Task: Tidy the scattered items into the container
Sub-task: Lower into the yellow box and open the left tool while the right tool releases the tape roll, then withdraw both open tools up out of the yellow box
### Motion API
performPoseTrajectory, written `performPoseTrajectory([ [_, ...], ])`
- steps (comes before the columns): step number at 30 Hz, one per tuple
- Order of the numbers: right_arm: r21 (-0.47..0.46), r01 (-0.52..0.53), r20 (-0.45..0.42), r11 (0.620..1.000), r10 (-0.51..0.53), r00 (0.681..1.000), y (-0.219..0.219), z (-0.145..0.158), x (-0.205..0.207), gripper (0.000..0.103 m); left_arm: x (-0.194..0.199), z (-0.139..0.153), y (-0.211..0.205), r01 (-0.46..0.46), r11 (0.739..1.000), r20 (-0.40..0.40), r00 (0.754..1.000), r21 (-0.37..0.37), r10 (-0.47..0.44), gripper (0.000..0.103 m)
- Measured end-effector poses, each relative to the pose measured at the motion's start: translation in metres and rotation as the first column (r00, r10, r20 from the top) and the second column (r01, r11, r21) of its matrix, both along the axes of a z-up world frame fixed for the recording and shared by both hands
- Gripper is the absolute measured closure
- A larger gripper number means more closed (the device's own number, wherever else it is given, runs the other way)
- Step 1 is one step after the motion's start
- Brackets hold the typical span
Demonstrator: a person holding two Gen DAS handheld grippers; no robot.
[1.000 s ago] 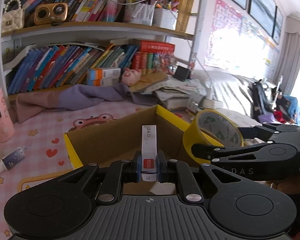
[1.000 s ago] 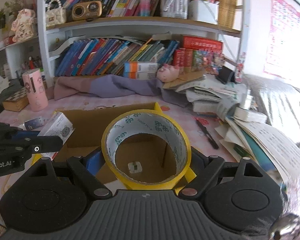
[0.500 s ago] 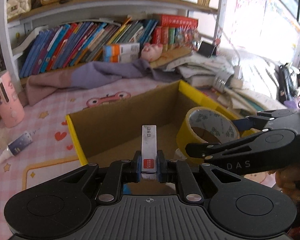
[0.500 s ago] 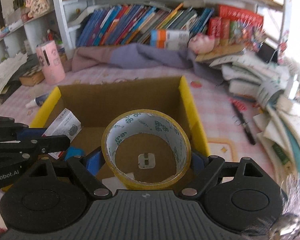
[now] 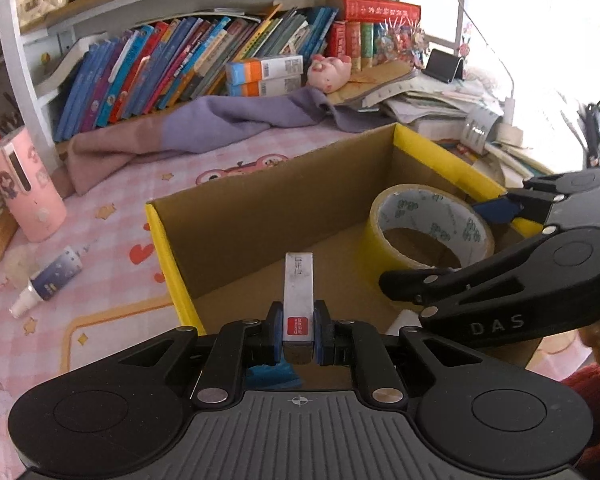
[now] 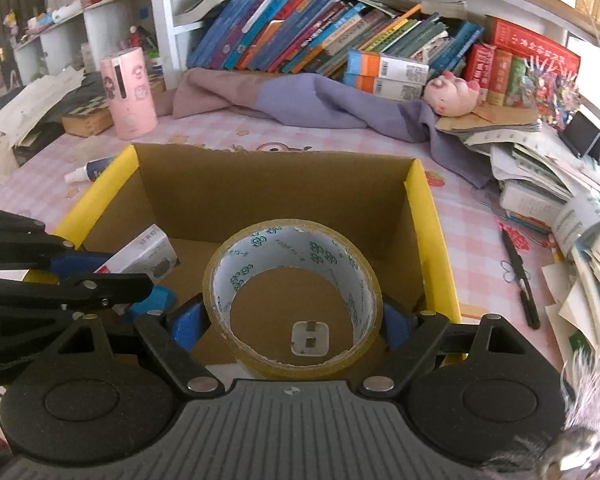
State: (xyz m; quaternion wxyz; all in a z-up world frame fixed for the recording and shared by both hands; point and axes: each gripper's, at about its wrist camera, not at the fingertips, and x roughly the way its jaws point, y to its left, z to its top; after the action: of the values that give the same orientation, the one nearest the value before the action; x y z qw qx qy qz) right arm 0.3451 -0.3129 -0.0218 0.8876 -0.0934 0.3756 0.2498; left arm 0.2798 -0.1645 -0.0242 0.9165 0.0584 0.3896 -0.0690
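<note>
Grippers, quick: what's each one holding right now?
Left gripper: closed on the small white box.
Right gripper: closed on the tape roll, over the cardboard box.

So the cardboard box (image 6: 276, 196) sits mid-table, everything's placed around it. Inside it, on the left, a small carton (image 6: 140, 254); next to that on the right, a tape roll (image 6: 292, 300). Left of the box lies a little bottle (image 5: 48, 282), with a cup (image 6: 129, 92) farther back. Behind the box there's a cloth (image 6: 300, 100), then books (image 6: 300, 28). To the box's right lies a pen (image 6: 518, 276), then a paper pile (image 6: 560, 184).
</note>
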Motion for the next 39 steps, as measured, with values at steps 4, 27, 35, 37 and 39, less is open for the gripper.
performPoseTrajectory([
  [4, -0.003, -0.017, -0.005, 1.000, 0.017, 1.000, 0.002, 0.000, 0.001, 0.018, -0.001, -0.002, -0.006, 0.011, 0.998, 0.007, 1.000, 0.060, -0.011, 0.087],
  [27, -0.031, 0.043, 0.011, 0.999, -0.042, 0.999, -0.009, 0.001, -0.018, 0.015, -0.020, -0.001, -0.026, 0.012, 0.970, 0.083, 0.996, 0.242, -0.033, 0.031],
  [35, 0.022, 0.088, 0.030, 0.996, -0.089, 0.996, -0.018, 0.009, -0.027, 0.014, -0.035, 0.011, -0.023, -0.026, 0.984, 0.153, 0.988, 0.176, -0.001, 0.012],
  [37, 0.023, 0.091, 0.039, 0.996, -0.092, 0.995, -0.018, 0.011, -0.030, 0.014, -0.038, 0.012, -0.022, -0.039, 0.984, 0.161, 0.987, 0.172, 0.011, 0.012],
  [39, 0.026, 0.095, 0.061, 0.995, -0.096, 0.993, -0.018, 0.014, -0.035, 0.015, -0.040, 0.013, -0.020, -0.060, 0.985, 0.171, 0.985, 0.164, 0.032, 0.012],
])
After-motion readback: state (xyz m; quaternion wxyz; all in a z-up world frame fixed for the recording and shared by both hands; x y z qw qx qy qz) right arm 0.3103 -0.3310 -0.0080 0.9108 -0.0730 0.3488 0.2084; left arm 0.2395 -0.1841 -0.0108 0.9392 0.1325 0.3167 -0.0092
